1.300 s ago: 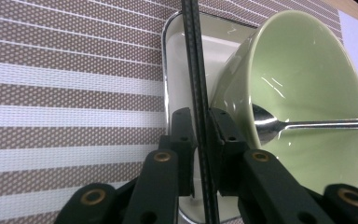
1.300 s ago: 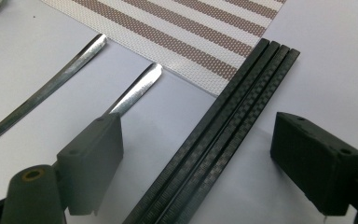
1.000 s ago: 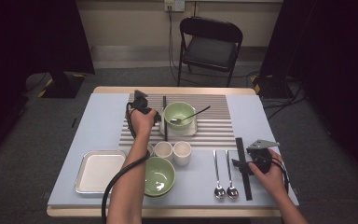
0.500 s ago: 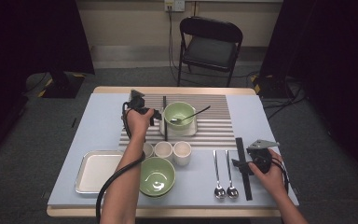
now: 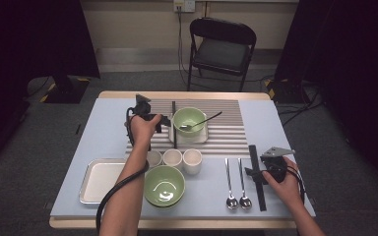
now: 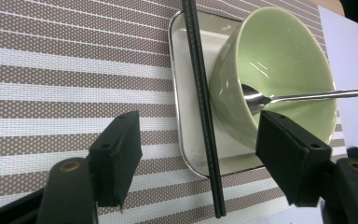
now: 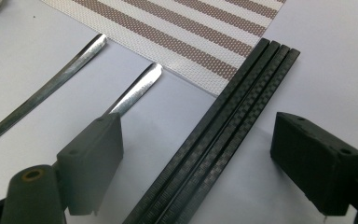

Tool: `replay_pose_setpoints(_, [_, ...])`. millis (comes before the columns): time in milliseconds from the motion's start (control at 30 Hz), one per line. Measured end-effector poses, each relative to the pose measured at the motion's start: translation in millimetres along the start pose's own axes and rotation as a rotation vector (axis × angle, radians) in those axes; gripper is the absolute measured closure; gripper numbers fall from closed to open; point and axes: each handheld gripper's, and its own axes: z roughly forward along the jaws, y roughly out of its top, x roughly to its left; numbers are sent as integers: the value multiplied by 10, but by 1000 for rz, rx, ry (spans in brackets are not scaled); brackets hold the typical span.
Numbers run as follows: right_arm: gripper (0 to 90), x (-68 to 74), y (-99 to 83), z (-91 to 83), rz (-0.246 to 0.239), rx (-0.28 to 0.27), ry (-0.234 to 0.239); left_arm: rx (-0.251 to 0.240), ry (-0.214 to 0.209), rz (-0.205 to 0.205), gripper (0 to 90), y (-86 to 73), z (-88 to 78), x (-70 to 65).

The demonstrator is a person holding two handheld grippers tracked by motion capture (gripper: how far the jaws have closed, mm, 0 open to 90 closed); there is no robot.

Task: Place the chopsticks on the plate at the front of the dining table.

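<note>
A pale green bowl point(image 5: 189, 119) with a spoon point(image 5: 204, 121) in it stands on a small white tray point(image 5: 200, 137) on the striped placemat point(image 5: 226, 132). Black chopsticks point(image 5: 174, 126) lie along the tray's left edge. My left gripper point(image 5: 164, 120) is open beside them. In the left gripper view the chopsticks point(image 6: 204, 112) run between the open jaws of the left gripper point(image 6: 203, 158), with the bowl point(image 6: 279, 60) just behind. My right gripper point(image 5: 252, 173) is open at the front right. Its jaws straddle a bundle of black chopsticks point(image 7: 223, 135), as the right gripper point(image 7: 209, 163) view shows.
Three white cups point(image 5: 173, 158) stand in a row at the middle. A second green bowl point(image 5: 164, 185) and a flat white tray point(image 5: 101, 180) are at the front left. Two spoons point(image 5: 236, 183) lie left of the chopstick bundle point(image 5: 256, 178). A folding chair point(image 5: 221, 46) stands behind the table.
My left forearm has swung slightly left, uncovering the near green bowl; its gripper stays by the chopsticks. The right gripper has not moved.
</note>
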Motion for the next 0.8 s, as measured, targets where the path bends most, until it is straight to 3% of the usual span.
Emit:
replay_pose_setpoints(233, [161, 1, 0, 0, 3, 0, 0, -12, -8, -6, 253, -14, -64, 0])
replay_pose_setpoints(333, [161, 0, 0, 0, 0, 0, 1, 5, -16, 13, 236, -27, -110, 18])
replay_pose_setpoints(700, [161, 0, -1, 0, 0, -1, 1, 7, -32, 1, 197, -67, -213, 43])
replay_pose_setpoints(800, [161, 0, -1, 0, 0, 0, 2, 24, -41, 27, 196, -81, -249, 53])
